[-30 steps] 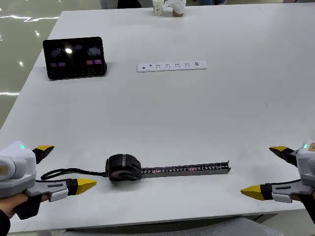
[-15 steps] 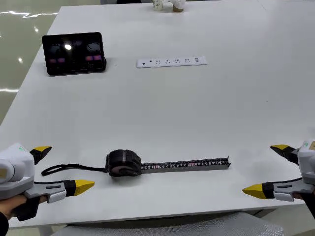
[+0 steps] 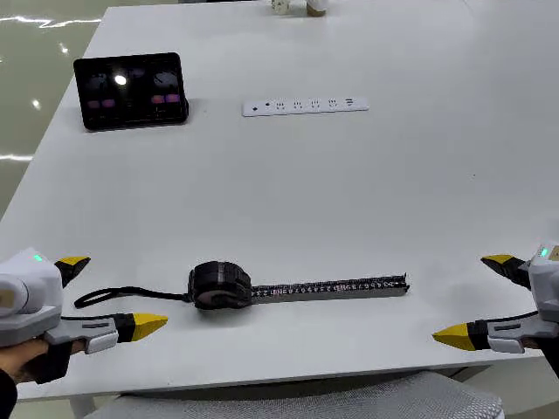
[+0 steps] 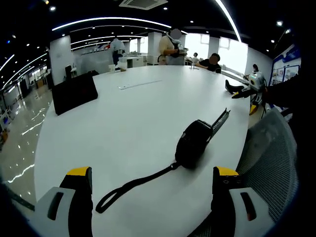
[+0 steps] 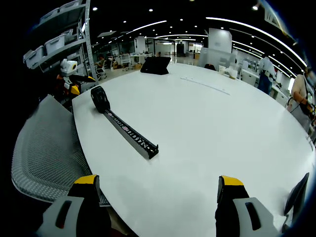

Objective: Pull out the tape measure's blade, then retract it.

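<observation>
Tape measure with a black case, lying near the front edge of a wide white bench, between two hand-held grippers and touching neither. The bench takes up most of the head view. A grey mesh chair back shows just below the front edge of the bench. Far back on the left, a dark tablet stands propped up with its screen lit. To its right, a white power strip lies flat, well apart from the tape measure.

The left gripper hovers over the front left corner of the bench, held in a hand. Its yellow-tipped fingers are spread wide and hold nothing. The right gripper hovers at the front right edge of the bench. Its fingers are also spread wide and hold nothing.

The blade is drawn out of the case to the right and rests flat on the bench, its markings facing up and its end hook well short of the right gripper. A thin black strap trails left from the case, its loop lying near the left gripper's fingers. In the left gripper view the strap runs between the two fingertips.
</observation>
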{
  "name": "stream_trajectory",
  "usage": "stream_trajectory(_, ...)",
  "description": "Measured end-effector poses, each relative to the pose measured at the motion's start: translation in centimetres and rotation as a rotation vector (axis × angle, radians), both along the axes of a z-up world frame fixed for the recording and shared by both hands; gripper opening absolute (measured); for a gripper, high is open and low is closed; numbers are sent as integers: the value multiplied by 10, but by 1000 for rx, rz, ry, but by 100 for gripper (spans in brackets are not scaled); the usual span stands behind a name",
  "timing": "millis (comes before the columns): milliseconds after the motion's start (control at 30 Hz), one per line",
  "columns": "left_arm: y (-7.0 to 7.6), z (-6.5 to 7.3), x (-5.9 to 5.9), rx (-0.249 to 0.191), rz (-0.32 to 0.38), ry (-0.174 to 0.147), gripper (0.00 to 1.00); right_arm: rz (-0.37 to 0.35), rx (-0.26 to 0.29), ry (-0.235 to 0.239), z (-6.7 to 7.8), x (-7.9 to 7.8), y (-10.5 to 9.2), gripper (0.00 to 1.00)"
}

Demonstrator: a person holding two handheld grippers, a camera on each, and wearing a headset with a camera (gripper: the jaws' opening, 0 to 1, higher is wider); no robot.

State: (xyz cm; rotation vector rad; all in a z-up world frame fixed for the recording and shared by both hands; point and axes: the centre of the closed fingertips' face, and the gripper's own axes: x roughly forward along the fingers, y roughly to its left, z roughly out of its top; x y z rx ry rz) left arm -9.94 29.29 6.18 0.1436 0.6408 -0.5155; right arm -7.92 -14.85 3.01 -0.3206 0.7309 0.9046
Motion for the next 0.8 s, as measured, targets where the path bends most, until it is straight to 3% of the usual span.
stream_trajectory(167, -7, 2, 2, -2, -1, -1, 99, 16, -4, 2, 0, 0, 1, 99)
stream_trajectory(333, -17, 4, 7, -24, 18, 16, 99, 32, -17, 0, 1, 2, 2, 99)
stream_trajectory(567, -38, 7, 7, 16, -36, 27, 99, 67, -43, 4, -1, 6, 5, 99)
stream_trajectory(800, -50, 10, 10, 12, -38, 41, 99, 97, -51, 0, 1, 9, 10, 99)
